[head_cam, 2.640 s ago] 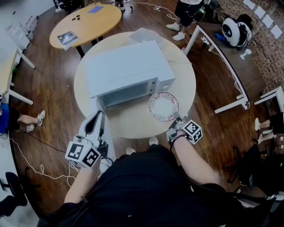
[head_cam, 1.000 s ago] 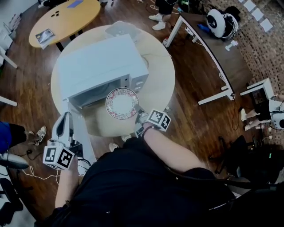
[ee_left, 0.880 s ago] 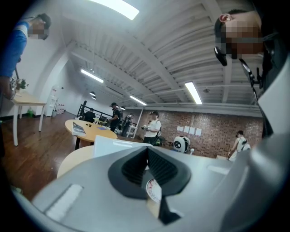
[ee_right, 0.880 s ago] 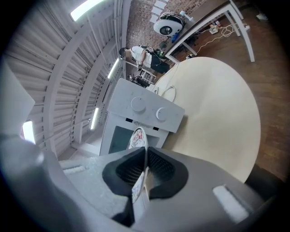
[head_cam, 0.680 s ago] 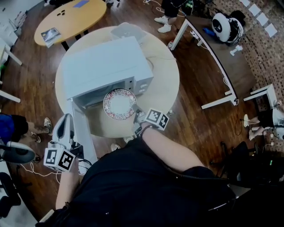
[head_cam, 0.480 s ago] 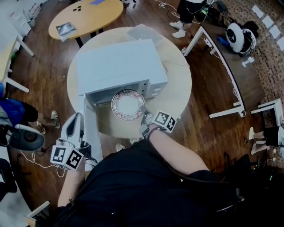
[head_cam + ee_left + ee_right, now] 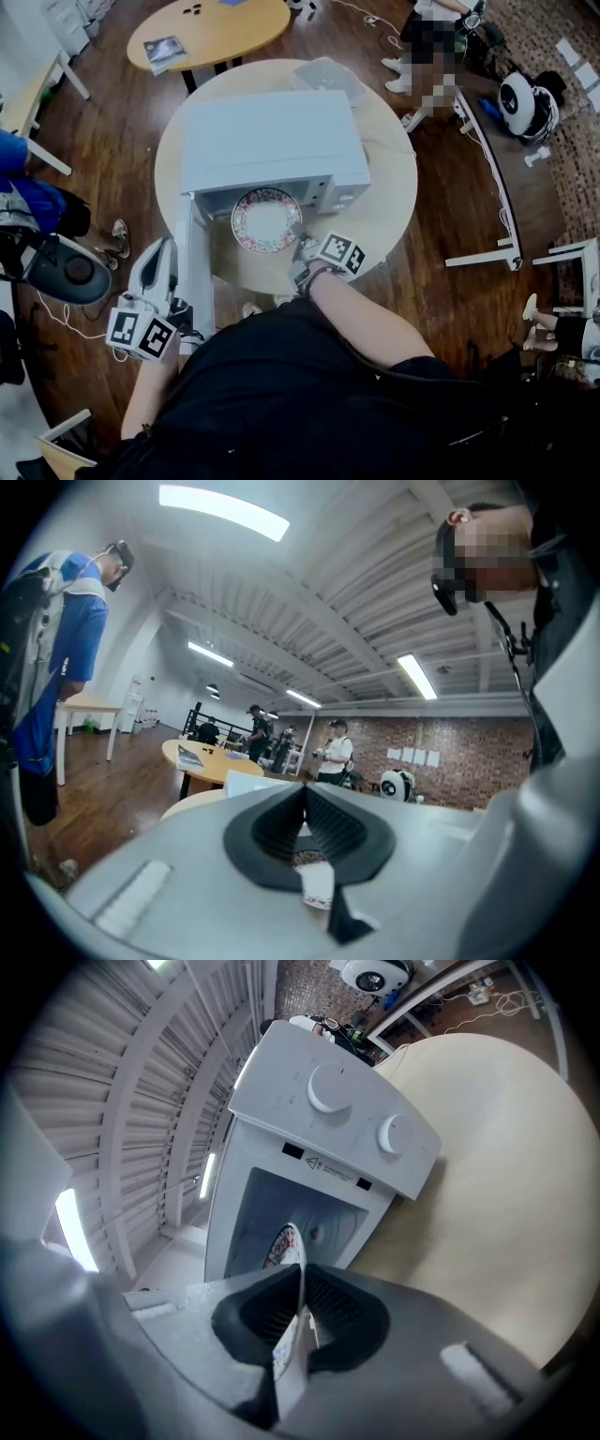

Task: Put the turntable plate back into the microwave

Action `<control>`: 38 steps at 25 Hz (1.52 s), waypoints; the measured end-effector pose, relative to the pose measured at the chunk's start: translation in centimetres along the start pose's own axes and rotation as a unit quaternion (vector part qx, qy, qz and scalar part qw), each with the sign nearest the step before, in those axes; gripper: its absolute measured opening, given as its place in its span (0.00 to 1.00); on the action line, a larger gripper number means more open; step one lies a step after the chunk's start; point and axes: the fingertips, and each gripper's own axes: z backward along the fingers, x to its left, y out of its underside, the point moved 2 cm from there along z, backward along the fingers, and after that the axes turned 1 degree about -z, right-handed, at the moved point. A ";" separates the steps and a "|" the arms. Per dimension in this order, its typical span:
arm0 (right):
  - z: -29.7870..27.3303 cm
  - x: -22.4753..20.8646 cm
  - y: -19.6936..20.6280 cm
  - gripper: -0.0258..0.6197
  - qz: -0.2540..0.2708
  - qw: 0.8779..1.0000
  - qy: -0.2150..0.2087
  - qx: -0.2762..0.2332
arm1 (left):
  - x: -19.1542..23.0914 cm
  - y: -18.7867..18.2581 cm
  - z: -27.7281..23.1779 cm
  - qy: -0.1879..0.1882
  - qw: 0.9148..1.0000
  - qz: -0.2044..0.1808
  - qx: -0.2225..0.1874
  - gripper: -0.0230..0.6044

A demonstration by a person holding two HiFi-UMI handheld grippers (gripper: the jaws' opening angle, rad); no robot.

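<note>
– Where is the head view?
– High up, looking steeply down on the desk [image 7: 384,202], with the microwave [image 7: 272,141] at twelve o'clock.
– And the gripper views?
– The right one is close, facing the same microwave and plate [image 7: 267,218]. The left one looks level across the room.

The person wears a black short-sleeved top [image 7: 309,394], loose and creased; the left gripper [image 7: 166,244] has a smooth pale-grey shell, and at its rear sits the left cube [image 7: 142,333] of black-and-white square markers; the right gripper [image 7: 302,244] carries a matching right cube [image 7: 339,253]; both have black ribbed fingers [image 7: 267,1312] in grey moulded housings.
</note>
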 end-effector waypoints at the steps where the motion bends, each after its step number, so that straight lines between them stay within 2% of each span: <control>1: -0.6 0.2 0.2 0.07 0.001 1.000 -0.002 0.003 | 0.4 -0.1 0.2 -0.005 1.000 0.000 -0.001 0.04; 12: -1.4 0.1 0.2 0.07 -0.002 1.000 0.004 0.013 | 1.6 -0.2 0.9 -0.032 0.999 -0.001 -0.001 0.04; 38: -4.6 -0.5 -0.7 0.07 -0.009 0.999 0.005 0.032 | 2.4 0.2 0.5 -0.064 0.998 -0.010 0.014 0.04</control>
